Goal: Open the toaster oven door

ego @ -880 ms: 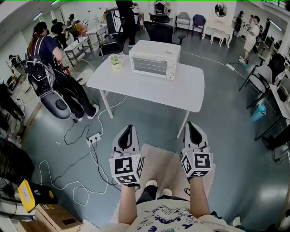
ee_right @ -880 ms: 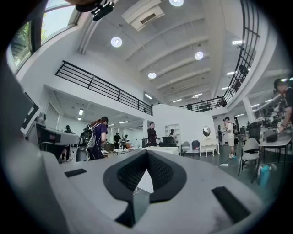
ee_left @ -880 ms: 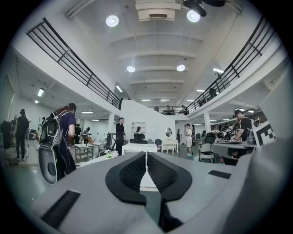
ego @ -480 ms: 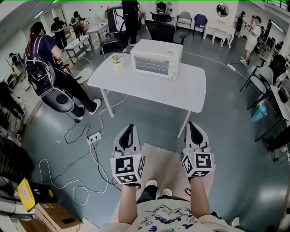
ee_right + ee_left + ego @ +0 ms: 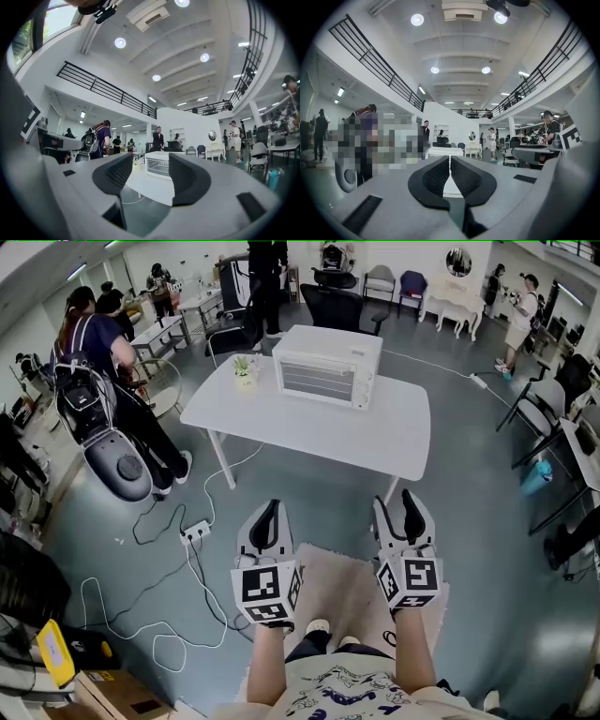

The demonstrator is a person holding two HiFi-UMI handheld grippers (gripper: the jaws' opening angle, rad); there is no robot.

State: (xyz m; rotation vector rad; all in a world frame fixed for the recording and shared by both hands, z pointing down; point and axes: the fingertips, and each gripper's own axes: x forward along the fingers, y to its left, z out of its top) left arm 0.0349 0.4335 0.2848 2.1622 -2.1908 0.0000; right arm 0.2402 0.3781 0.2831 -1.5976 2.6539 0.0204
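A white toaster oven [image 5: 326, 365] with its door closed stands at the back of a white table [image 5: 375, 432], well ahead of both grippers. My left gripper [image 5: 267, 512] is held level over the floor, short of the table, its jaws shut with nothing between them [image 5: 450, 161]. Beside it my right gripper [image 5: 400, 507] is level too and stands open and empty. In the right gripper view the toaster oven [image 5: 158, 165] shows far off between that gripper's [image 5: 151, 159] spread fingers. Neither gripper touches anything.
A small potted plant [image 5: 246, 369] sits on the table left of the oven. A person with a backpack [image 5: 94, 381] stands at the left. A power strip and cables [image 5: 195, 532] lie on the floor, a rug [image 5: 337, 587] underfoot. Chairs [image 5: 544, 399] stand at the right.
My right gripper's jaws have opened; they were together before. The table and oven have drawn slightly nearer in the head view. The left gripper stays shut.
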